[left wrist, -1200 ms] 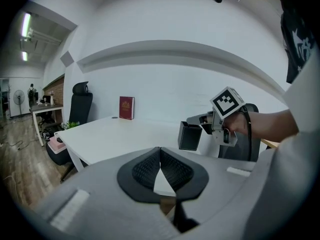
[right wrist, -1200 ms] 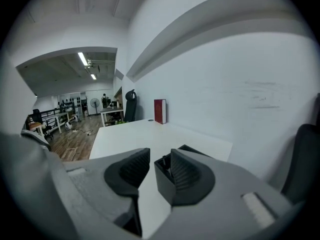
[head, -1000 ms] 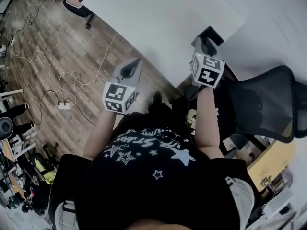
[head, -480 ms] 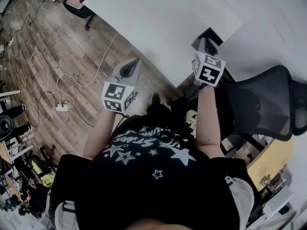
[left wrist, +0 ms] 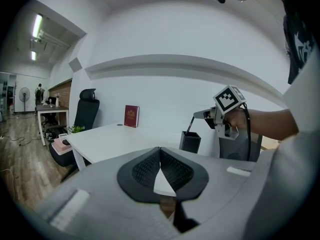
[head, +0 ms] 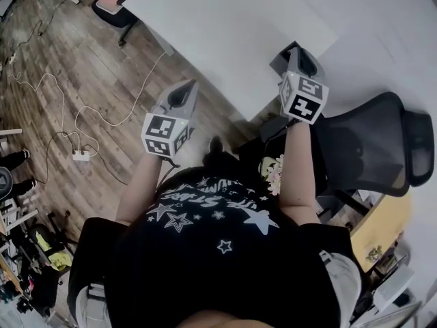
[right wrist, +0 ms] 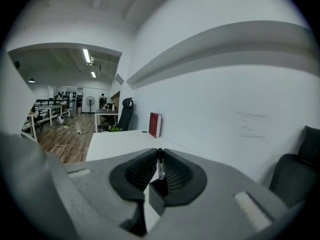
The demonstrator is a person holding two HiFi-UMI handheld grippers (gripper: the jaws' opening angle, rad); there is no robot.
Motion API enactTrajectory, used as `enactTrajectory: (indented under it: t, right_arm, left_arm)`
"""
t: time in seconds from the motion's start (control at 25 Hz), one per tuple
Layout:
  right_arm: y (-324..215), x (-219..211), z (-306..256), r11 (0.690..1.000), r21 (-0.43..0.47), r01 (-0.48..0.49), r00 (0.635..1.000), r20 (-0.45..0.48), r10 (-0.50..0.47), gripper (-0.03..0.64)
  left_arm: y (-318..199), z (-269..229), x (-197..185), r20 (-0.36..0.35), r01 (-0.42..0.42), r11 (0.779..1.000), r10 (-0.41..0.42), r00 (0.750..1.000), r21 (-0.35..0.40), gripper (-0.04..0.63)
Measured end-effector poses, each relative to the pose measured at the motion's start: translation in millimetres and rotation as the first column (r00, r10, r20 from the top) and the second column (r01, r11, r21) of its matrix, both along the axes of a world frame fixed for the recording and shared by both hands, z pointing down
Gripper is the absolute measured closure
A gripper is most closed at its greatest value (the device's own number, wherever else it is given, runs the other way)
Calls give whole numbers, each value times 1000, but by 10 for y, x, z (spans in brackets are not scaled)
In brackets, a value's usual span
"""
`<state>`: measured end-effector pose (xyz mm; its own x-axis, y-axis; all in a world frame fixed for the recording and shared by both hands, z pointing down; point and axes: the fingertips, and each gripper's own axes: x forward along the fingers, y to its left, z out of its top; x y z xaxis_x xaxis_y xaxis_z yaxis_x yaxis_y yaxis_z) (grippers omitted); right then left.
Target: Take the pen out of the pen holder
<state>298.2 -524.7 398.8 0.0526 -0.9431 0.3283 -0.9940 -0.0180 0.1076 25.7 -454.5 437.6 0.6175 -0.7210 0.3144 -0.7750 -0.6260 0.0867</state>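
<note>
The black square pen holder (left wrist: 190, 143) stands on the white table (left wrist: 115, 139) near its edge. A thin dark pen (left wrist: 191, 124) slants up out of it. My right gripper (left wrist: 196, 115) is shut on the pen's upper end. In the right gripper view the pen (right wrist: 159, 170) runs between the closed pads of the right gripper (right wrist: 159, 156), with the holder (right wrist: 156, 198) just below. In the head view the right gripper (head: 295, 52) hangs over the table's near corner. My left gripper (head: 183, 91) is off the table's edge, its fingertips touching and holding nothing.
A red book (left wrist: 131, 116) stands upright at the wall on the far side of the table. A black mesh office chair (head: 369, 149) is to my right. Cables (head: 82, 115) and a power strip (head: 80, 155) lie on the wood floor to my left.
My right gripper has risen over the pen holder. The left gripper has lifted a little. Both marker cubes look slightly nearer the head camera.
</note>
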Motion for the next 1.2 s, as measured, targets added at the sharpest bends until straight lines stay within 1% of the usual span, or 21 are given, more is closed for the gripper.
enactTrajectory:
  t: [0.28, 0.4, 0.56, 0.88, 1.2]
  right_arm:
    - [237, -8, -417, 996, 91, -9, 1000, 3, 9, 577]
    - [404, -100, -516, 994, 109, -1, 1000, 0, 1, 577]
    - [637, -315, -541, 994, 109, 16, 1000, -1, -16, 577]
    - [1234, -838, -416, 995, 81, 58, 998, 13, -59, 577]
    - [2026, -1327, -256, 993, 73, 98, 995, 21, -99, 577]
  left_arm:
    - [238, -137, -104, -21, 9, 999, -8, 1000, 39, 584]
    - [415, -166, -206, -25, 16, 999, -15, 1000, 43, 584]
    - [645, -181, -411, -31, 26, 999, -24, 999, 43, 584]
    - [1188, -204, -782, -45, 33, 998, -31, 999, 49, 584]
    - [1976, -146, -1144, -54, 42, 997, -38, 998, 58, 584]
